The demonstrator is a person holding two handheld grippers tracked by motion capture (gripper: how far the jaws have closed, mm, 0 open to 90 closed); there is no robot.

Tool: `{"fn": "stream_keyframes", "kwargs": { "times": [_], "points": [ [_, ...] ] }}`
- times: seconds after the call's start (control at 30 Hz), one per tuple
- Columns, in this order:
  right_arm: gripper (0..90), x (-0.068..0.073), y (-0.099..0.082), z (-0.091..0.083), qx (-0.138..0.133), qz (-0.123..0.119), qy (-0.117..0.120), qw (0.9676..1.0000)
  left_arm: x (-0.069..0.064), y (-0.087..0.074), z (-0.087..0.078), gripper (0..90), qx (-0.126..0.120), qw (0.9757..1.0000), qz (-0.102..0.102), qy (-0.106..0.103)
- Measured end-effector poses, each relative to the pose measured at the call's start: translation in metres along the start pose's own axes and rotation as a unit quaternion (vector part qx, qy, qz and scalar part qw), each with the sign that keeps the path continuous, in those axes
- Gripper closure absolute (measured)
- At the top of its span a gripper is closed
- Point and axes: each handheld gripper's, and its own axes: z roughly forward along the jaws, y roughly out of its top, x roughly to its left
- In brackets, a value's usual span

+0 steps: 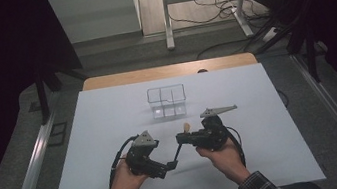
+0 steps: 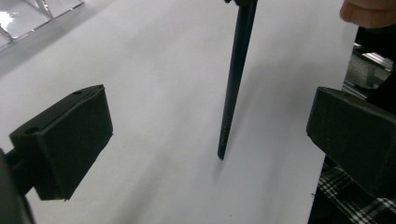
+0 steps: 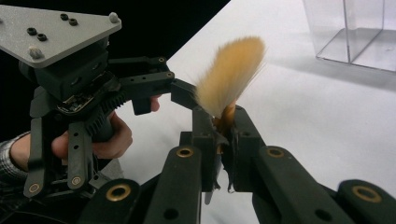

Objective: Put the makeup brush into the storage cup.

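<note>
Right gripper (image 3: 219,126) clamps the brush (image 3: 231,74) near its bristles; left gripper (image 2: 210,135) is released — the long handle could swing and slip.

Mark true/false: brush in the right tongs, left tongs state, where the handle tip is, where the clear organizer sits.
1. The right tongs clamp the brush just below its bristles. True.
2. The left tongs are shut on the brush handle. False: they stand open, the handle between them, untouched.
3. The bristles point down at the table. False: they point up, the handle tip down.
4. The clear organizer stands beyond both hands. True.
</note>
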Motion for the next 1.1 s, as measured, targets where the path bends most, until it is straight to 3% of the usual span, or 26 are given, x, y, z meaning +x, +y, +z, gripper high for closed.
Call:
{"fn": "stream_keyframes", "kwargs": {
  "times": [0.23,0.77,0.93,1.1],
  "points": [
    [84.2,0.000,0.000,-0.001,0.003,-0.013,-0.009,0.9999,0.001,-0.004,0.000,0.9,0.004,1.0000,0.005,0.004],
    [83.8,0.003,0.001,-0.007,0.008,-0.045,-0.026,0.9986,0.005,-0.009,-0.011,2.8,-0.004,0.9999,-0.008,-0.007],
    [83.9,0.003,0.002,-0.011,0.004,-0.048,-0.033,0.9983,0.008,-0.011,-0.011,2.4,0.007,0.9998,-0.012,-0.015],
    [83.9,0.003,0.004,-0.016,0.000,-0.052,-0.039,0.9979,0.009,-0.012,-0.012,0.8,0.014,0.9998,-0.012,-0.008]
  ]
}}
